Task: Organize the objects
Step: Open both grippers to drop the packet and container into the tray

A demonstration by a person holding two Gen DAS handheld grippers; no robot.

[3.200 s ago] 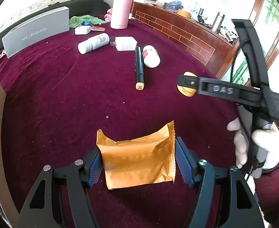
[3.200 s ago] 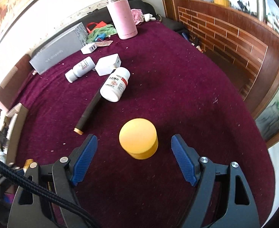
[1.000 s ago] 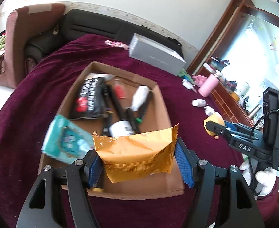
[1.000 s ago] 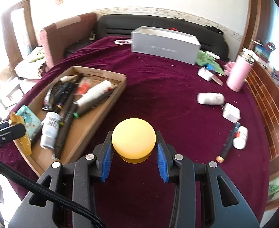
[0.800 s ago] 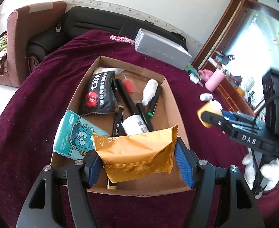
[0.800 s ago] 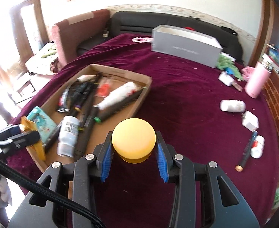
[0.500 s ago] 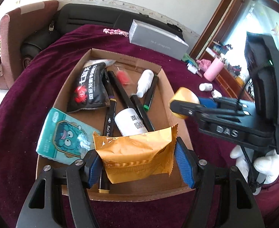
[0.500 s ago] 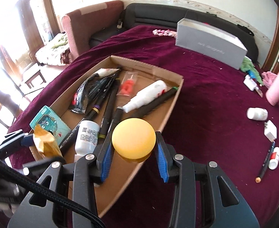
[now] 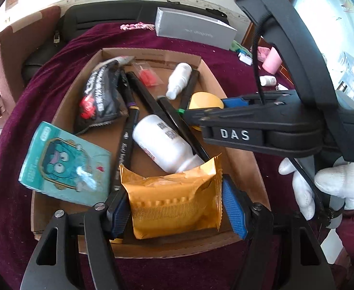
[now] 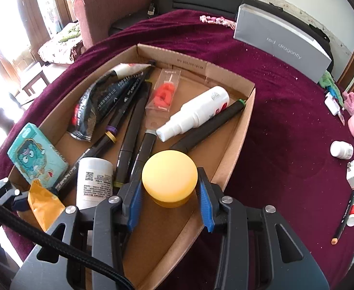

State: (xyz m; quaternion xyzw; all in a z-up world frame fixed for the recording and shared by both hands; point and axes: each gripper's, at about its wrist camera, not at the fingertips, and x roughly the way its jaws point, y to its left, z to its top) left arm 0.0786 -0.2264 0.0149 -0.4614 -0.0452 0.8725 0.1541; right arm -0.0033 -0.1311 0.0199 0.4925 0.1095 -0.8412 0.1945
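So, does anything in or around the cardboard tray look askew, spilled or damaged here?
One thing: the teal cartoon-printed packet lies tilted across the left wall of the brown cardboard tray, partly hanging outside. The black marker pens and white spray bottle inside lie criss-crossed, not aligned. Nothing looks spilled or damaged.

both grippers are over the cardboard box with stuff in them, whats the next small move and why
Probably lower the right gripper a little further and then open it. It is shut on the yellow jar, which hangs over a bare patch of the cardboard box floor. The left gripper, shut on the orange packet, is over the box's near end, so its release could follow.
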